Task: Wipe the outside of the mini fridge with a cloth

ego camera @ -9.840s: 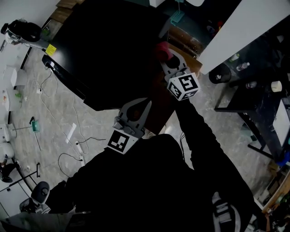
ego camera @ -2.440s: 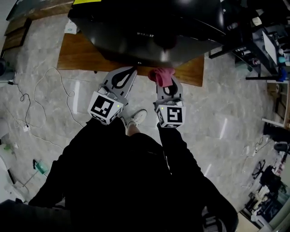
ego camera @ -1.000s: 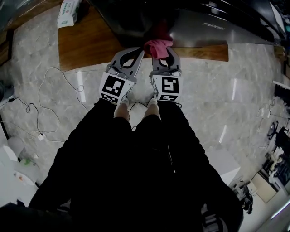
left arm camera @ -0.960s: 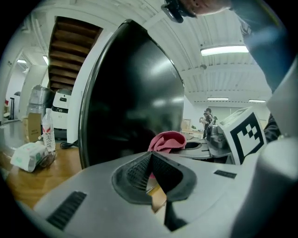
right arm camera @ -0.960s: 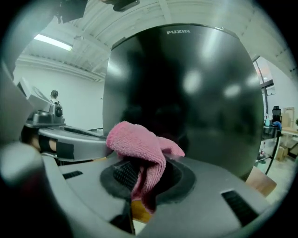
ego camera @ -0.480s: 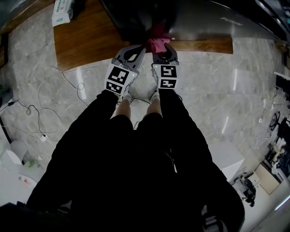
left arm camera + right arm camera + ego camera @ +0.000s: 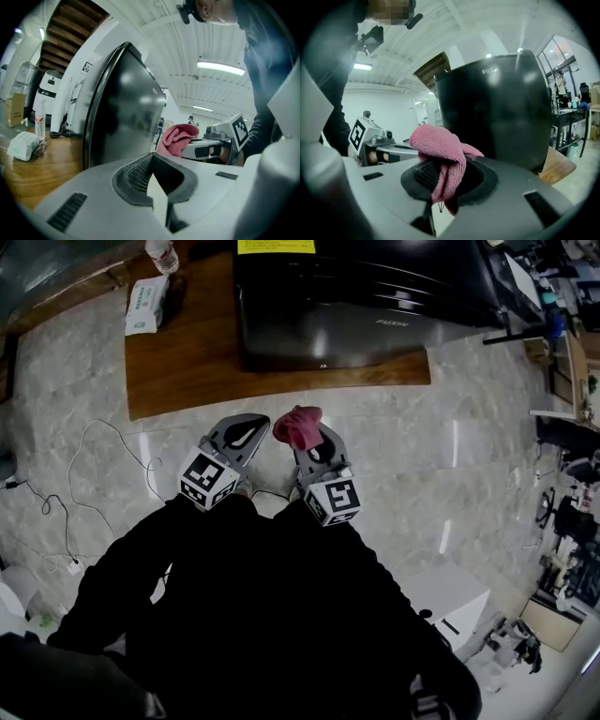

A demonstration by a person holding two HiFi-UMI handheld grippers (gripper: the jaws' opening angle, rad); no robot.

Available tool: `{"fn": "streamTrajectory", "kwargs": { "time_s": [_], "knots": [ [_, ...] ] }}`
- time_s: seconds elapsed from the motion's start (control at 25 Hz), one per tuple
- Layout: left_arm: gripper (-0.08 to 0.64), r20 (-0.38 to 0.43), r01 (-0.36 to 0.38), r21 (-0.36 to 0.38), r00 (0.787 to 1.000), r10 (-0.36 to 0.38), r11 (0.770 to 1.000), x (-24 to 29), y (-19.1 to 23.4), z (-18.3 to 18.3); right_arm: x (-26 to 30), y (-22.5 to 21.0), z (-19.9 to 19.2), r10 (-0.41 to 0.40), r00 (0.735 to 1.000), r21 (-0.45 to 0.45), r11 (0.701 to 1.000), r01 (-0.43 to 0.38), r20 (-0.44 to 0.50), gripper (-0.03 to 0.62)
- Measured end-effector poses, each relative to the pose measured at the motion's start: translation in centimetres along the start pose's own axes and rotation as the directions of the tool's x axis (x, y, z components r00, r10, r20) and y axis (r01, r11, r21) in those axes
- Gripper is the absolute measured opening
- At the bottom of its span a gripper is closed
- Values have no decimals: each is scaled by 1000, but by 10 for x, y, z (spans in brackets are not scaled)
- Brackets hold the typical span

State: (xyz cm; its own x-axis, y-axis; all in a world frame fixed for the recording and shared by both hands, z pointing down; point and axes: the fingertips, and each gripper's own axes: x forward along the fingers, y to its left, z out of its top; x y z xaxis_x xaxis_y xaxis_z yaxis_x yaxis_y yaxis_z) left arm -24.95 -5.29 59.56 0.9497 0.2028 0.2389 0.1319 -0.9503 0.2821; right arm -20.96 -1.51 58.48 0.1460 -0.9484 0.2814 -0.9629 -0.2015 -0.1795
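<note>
One pink cloth (image 7: pixel 296 426) is clamped in right hand-held gripper (image 7: pixel 313 441); left hand-held gripper (image 7: pixel 251 424) closed.

The mini fridge's (image 7: pixel 356 296) pale brand lettering (image 7: pixel 392 322) is too small to read.

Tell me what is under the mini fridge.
The mini fridge stands on a wooden board laid on the marble floor. The fridge covers the board's middle, so its feet cannot be seen.
</note>
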Motion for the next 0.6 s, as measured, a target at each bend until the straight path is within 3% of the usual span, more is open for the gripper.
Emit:
{"fn": "streamTrajectory", "kwargs": {
  "time_s": [0.16, 0.4, 0.6],
  "knots": [
    [2, 17, 76, 23, 997, -76, 997, -23, -55, 38, -52, 28, 51, 50, 998, -4, 999, -50, 42, 84],
    [2, 109, 62, 47, 992, -67, 997, -25, -102, 103, -110, 36, 99, 118, 991, 2, 993, -119, 60, 86],
    [2, 118, 117, 135, 984, -133, 984, -19, -157, 132, -155, 39, 140, 160, 978, -60, 986, -153, 136, 83]
  ]
}}
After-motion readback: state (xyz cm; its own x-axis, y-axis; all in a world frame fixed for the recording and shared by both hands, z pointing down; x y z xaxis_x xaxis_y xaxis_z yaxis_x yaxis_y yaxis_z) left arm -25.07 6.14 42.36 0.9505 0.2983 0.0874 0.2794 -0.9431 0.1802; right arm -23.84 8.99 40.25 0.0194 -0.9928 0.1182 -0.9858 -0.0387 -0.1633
